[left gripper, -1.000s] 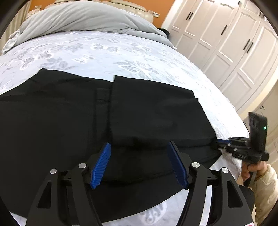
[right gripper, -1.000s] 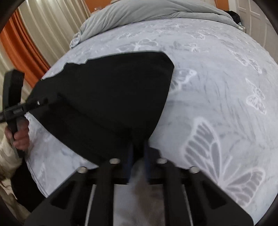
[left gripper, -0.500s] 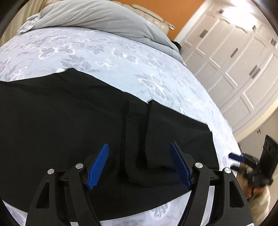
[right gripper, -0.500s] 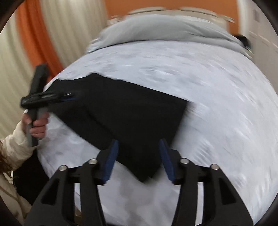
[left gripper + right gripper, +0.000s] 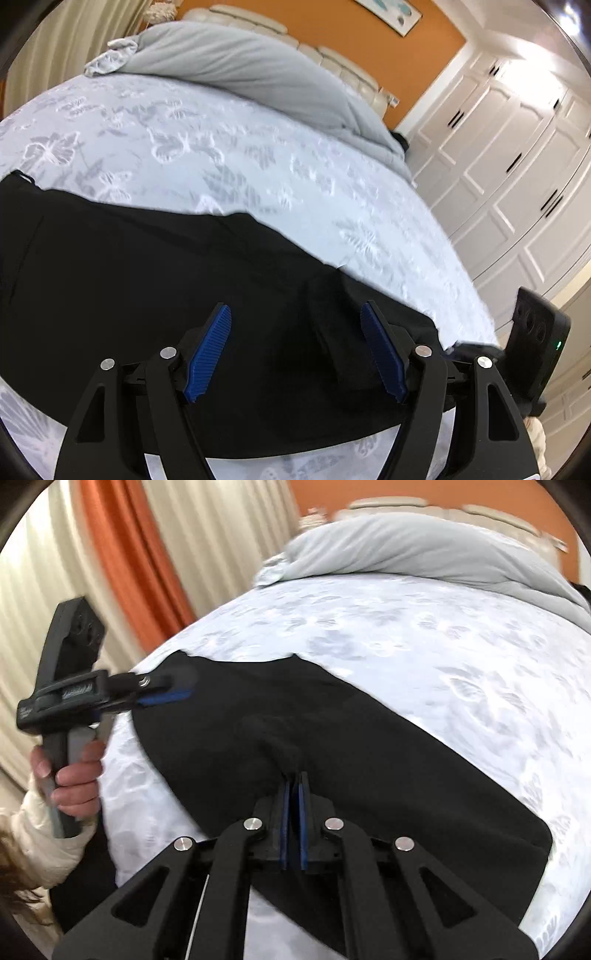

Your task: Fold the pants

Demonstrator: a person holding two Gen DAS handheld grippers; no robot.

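Black pants (image 5: 147, 280) lie spread flat across the near part of the bed, with a folded-over edge between my left fingers. My left gripper (image 5: 295, 314) is open just above the pants and holds nothing. In the right wrist view the pants (image 5: 388, 746) stretch from left to lower right. My right gripper (image 5: 293, 775) is shut on a bunched pinch of the pants fabric. The left gripper (image 5: 166, 696) shows at the pants' far left end, over the cloth. The right gripper's body (image 5: 535, 339) shows at the right edge of the left wrist view.
The bed has a pale butterfly-print cover (image 5: 221, 155) and a grey duvet (image 5: 258, 74) bunched at the headboard. White wardrobe doors (image 5: 517, 166) stand to the right of the bed. Orange and cream curtains (image 5: 122, 554) hang to the left.
My right gripper opened half a second ago, moved in over the pants and has shut on a pinch of fabric. My left gripper stayed open and shifted left along the pants.
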